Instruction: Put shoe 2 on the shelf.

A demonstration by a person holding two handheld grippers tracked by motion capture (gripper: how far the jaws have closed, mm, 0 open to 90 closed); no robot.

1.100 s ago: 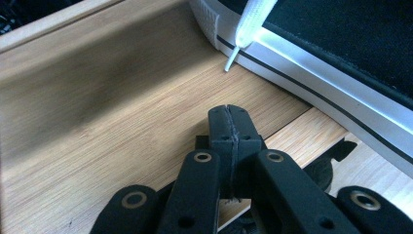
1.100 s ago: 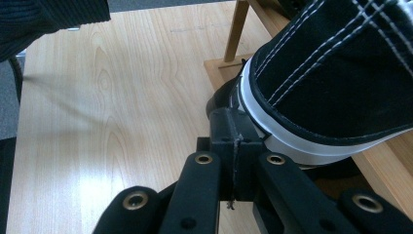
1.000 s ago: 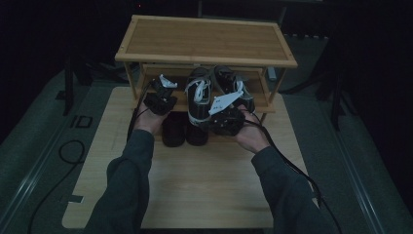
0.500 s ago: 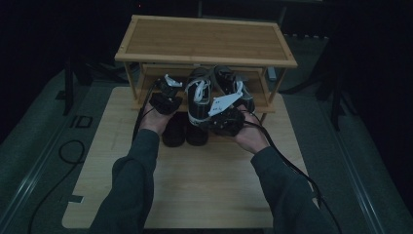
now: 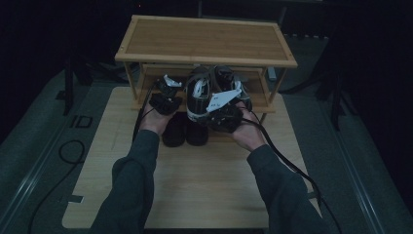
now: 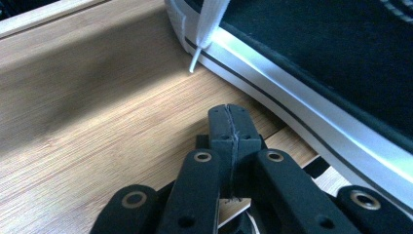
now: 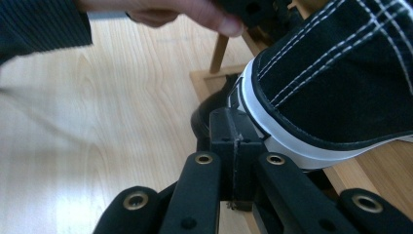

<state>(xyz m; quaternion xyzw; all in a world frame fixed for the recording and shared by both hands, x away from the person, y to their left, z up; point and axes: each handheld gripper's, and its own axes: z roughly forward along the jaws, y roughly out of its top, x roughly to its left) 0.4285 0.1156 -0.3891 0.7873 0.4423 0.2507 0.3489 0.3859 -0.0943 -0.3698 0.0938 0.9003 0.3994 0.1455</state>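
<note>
Both tongs, left tongs [image 6: 229,114] and right tongs [image 7: 232,122], are fully closed, holding nothing; open them before gripping the sneakers [image 5: 199,92] at the shelf's [image 5: 260,105] front edge.

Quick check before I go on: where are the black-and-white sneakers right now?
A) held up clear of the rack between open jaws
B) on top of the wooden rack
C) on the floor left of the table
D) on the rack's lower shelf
D: in the high view the sneakers sit on the lower shelf under the bare top board, and both gripper views show white soles resting on wood.
</note>
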